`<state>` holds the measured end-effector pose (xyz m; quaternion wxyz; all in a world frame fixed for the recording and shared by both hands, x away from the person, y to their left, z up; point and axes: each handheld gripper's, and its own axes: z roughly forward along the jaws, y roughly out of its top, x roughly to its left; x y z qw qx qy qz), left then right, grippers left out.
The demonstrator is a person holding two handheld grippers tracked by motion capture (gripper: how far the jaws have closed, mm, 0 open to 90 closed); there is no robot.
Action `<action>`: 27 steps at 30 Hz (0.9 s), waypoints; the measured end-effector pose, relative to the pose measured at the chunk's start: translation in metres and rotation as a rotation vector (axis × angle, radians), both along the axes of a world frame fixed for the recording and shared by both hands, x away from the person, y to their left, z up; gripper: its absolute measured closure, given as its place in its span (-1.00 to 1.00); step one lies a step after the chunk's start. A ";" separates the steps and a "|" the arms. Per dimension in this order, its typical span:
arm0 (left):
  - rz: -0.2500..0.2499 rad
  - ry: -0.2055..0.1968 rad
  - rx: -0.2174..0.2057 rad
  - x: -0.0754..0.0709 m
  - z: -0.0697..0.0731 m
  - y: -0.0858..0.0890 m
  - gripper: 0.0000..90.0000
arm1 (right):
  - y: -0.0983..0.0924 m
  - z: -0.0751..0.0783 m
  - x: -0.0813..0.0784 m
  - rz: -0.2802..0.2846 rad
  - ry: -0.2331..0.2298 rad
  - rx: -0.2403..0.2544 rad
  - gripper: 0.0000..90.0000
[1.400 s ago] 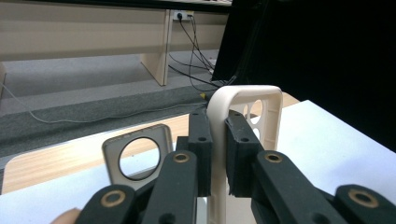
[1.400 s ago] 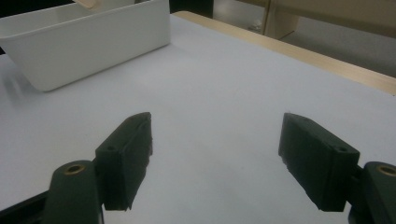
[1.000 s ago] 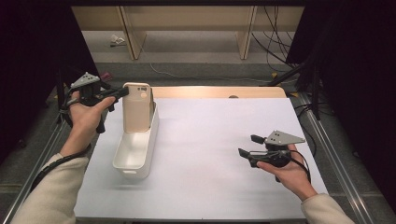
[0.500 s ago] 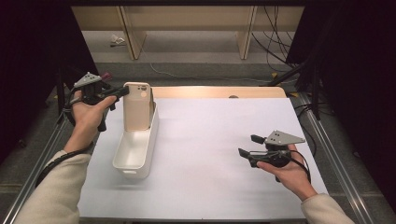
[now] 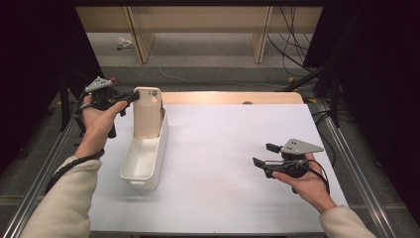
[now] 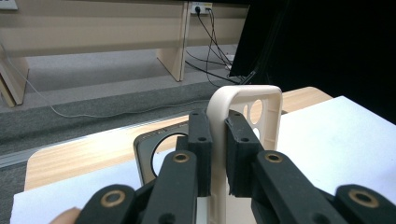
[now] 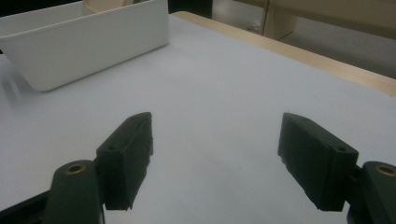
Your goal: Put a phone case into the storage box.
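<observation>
A beige phone case (image 5: 148, 113) stands upright at the far end of a long white bin (image 5: 141, 163) on the left of the table. My left gripper (image 5: 134, 96) reaches in from the left and is shut on the case's near edge. In the left gripper view, the black pads (image 6: 201, 140) pinch the case's rim (image 6: 247, 93) near its top corner. My right gripper (image 5: 261, 154) rests low over the white table at the right, jaws open and nothing between them (image 7: 215, 121). It points toward the bin (image 7: 93, 46).
White sheet (image 5: 223, 148) covers the table, with a wooden strip (image 5: 228, 97) along the far edge. Behind the case lies a dark-rimmed flat thing with a round hole (image 6: 154, 154). Metal rails run along both table sides; cables trail on the floor beyond.
The left hand and its gripper have edged slightly to the right, still on the case. The right hand has kept still.
</observation>
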<state>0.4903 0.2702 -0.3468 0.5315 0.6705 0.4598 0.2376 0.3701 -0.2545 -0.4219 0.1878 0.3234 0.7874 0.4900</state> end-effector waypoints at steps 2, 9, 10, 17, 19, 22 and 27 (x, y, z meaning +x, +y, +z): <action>0.004 0.001 0.000 0.002 -0.002 -0.001 0.82 | 0.000 0.000 0.000 0.001 0.001 -0.001 -0.39; 0.010 -0.002 0.005 0.008 -0.008 -0.002 0.82 | 0.000 0.000 0.000 0.001 0.001 -0.002 -0.39; 0.011 -0.004 0.007 0.009 -0.009 -0.002 0.82 | 0.000 0.000 0.000 0.001 0.000 -0.001 -0.39; 0.021 0.001 0.011 0.013 -0.018 -0.002 0.82 | 0.001 0.000 0.000 0.003 -0.001 -0.003 -0.39; 0.024 0.005 0.016 0.014 -0.020 -0.003 0.82 | 0.001 0.000 0.000 0.003 -0.001 -0.003 -0.39; 0.027 0.004 0.013 0.015 -0.024 -0.003 0.82 | 0.001 0.000 0.000 0.004 -0.001 -0.004 -0.39; 0.030 0.001 0.023 0.017 -0.027 -0.006 0.82 | 0.001 -0.001 0.000 0.005 -0.002 -0.002 -0.39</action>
